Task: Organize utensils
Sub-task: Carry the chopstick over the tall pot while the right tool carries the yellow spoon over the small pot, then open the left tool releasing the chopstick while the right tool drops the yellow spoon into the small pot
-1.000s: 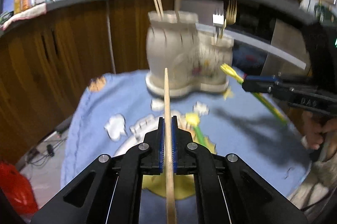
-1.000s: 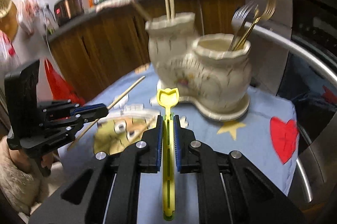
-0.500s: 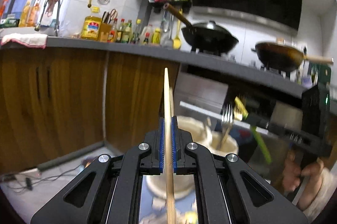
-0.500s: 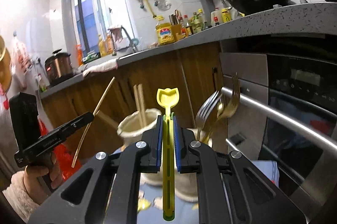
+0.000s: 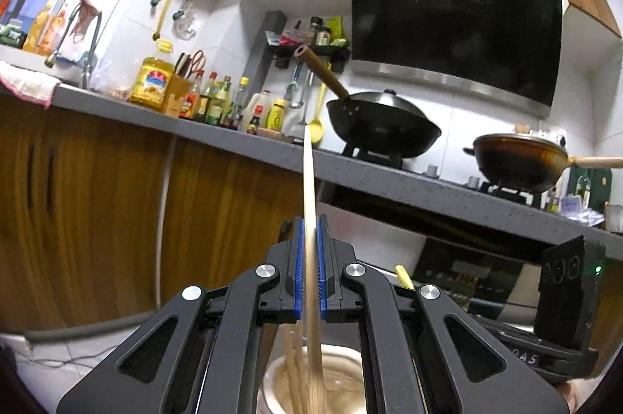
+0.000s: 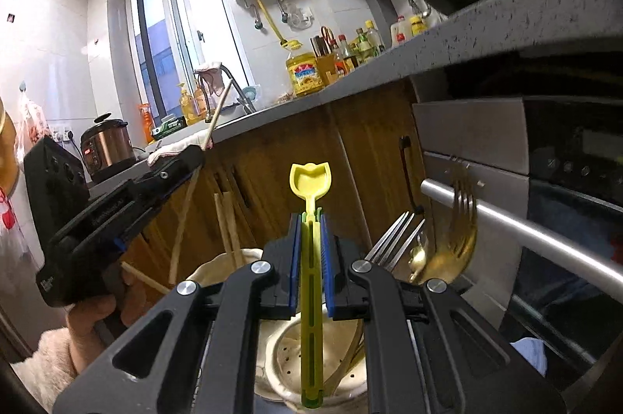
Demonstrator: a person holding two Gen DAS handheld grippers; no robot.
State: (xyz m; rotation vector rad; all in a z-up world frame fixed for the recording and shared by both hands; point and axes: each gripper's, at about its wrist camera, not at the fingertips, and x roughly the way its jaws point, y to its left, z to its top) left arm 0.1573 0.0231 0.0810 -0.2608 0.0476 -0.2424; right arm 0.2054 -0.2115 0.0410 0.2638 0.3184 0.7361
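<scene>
Between our left gripper's [image 5: 310,250] blue pads we see a pale tan chopstick [image 5: 309,188]. Below it, the holder [image 5: 342,381] is cream. Our black right gripper [image 6: 310,246] has blue pads around a yellow spoon [image 6: 310,180]; just right are silver [image 6: 393,235] and gold forks [image 6: 461,219].

Daylight from the window [image 6: 171,36] up left of the fingers [image 6: 294,258] brightens the white walls. Strong fisheye bending with black corners; the gold fork [image 6: 461,219] right of the fingers is motion-blurred.
</scene>
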